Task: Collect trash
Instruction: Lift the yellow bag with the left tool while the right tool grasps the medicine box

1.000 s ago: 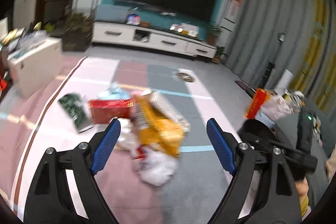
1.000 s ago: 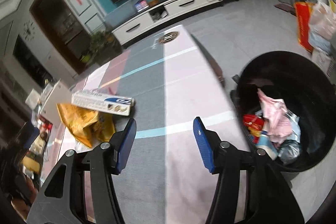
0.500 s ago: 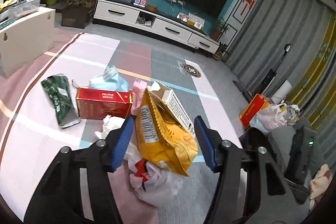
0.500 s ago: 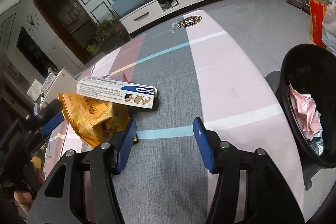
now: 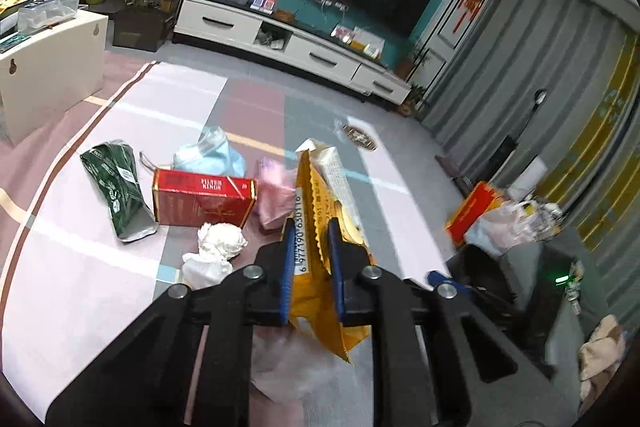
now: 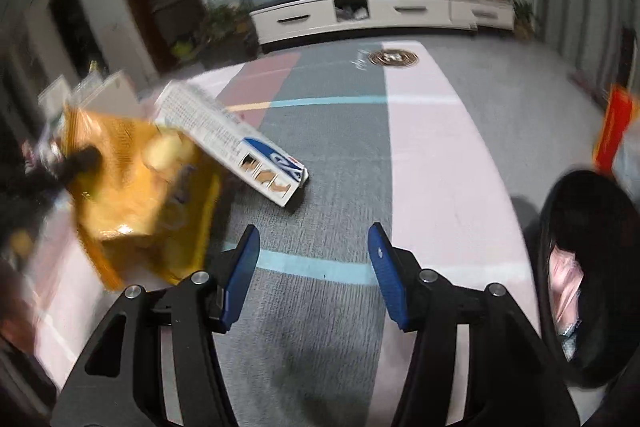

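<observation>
Gripping yellow bag (image 5: 316, 239) in left gripper (image 5: 308, 259), jaws clamped on its crinkled foil edge. Right gripper (image 6: 312, 267) spread wide, holding nothing, over rug (image 6: 432, 163). Bin (image 6: 588, 307) at right holds some wrappers already. Left on rug: red carton (image 5: 204, 201), green pouch (image 5: 116, 195), white box (image 6: 232, 143), crumpled tissue (image 5: 220, 241), pink wrapper (image 5: 276, 195). Most remains, judging by the pile.

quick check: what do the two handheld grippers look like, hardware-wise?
Both match: the left gripper and right gripper have black angular open-frame arms, silver round pivot bolts and flat blue fingers. No cables, markings or sleeves visible.
</observation>
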Available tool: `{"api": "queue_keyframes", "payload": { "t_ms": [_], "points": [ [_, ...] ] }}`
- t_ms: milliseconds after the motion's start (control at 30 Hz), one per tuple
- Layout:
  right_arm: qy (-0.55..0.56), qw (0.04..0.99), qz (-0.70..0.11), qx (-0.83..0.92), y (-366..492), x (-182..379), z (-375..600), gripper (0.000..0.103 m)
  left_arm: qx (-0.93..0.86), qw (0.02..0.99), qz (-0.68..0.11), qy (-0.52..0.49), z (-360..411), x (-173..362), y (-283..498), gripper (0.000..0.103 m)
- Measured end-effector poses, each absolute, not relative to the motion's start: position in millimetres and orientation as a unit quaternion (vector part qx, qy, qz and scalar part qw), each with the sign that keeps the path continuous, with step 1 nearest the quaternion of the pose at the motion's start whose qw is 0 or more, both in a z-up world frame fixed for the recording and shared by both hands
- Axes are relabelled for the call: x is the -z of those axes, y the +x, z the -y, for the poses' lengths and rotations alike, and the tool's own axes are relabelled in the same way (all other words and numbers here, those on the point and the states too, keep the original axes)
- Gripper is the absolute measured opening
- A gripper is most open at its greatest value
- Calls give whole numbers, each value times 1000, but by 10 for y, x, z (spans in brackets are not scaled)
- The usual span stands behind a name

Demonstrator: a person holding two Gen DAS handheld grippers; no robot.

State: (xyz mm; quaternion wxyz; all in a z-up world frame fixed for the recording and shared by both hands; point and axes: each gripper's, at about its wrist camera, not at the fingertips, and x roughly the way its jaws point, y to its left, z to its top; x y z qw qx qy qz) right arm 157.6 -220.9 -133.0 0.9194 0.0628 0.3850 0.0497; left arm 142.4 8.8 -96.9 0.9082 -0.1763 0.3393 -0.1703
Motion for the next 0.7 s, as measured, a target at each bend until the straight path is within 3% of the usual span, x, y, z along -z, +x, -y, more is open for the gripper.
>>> {"api": "queue_keyframes", "payload": {
  "t_ms": [400, 700],
  "points": [
    [-31, 911, -405, -75, 2055, 1456, 1776, 56, 183, 900, -255, -304, -779, 734, 1275, 15],
    [-123, 902, -406, -77, 2412, 1552, 1474, 56, 176, 896, -241, -329, -958, 701, 1288, 15]
  ]
}}
